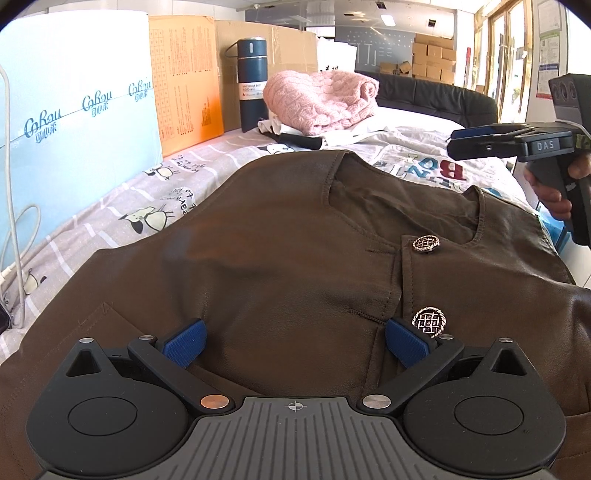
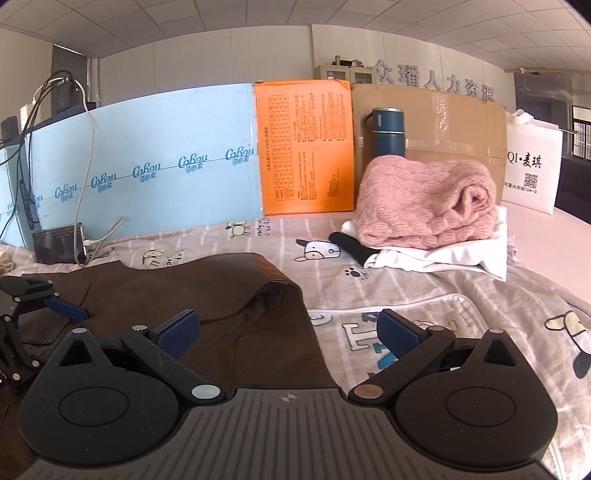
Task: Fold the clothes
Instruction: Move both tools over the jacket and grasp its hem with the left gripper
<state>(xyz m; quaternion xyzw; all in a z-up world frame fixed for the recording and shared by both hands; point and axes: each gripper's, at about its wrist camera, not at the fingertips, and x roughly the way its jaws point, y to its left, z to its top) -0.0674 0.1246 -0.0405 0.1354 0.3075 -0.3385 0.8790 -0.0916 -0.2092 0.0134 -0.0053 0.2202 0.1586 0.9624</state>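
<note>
Leftmost, the left hand-held gripper point(image 1: 294, 341) hovers w/ fingers spread wide over the front of a brown leather jacket point(image 1: 280, 258), which lies flat on a bed w/ a cartoon-print sheet point(image 2: 461, 291), its blue right pad just beside a metal button point(image 1: 429, 321). Further right, the right hand-held gripper point(image 2: 289, 334) is spread too, straddling the jacket's collar-end edge, nothing pinched. Behind: blue flask point(image 2: 388, 133), folded pink knit sweater point(image 2: 424, 203) atop white cloth point(image 2: 436, 258).

An office turned storeroom: stacked cartons point(image 1: 434, 59), wall lettering point(image 2: 436, 83), panelled ceiling point(image 2: 258, 14) above a sheeted table point(image 2: 461, 291)
</note>
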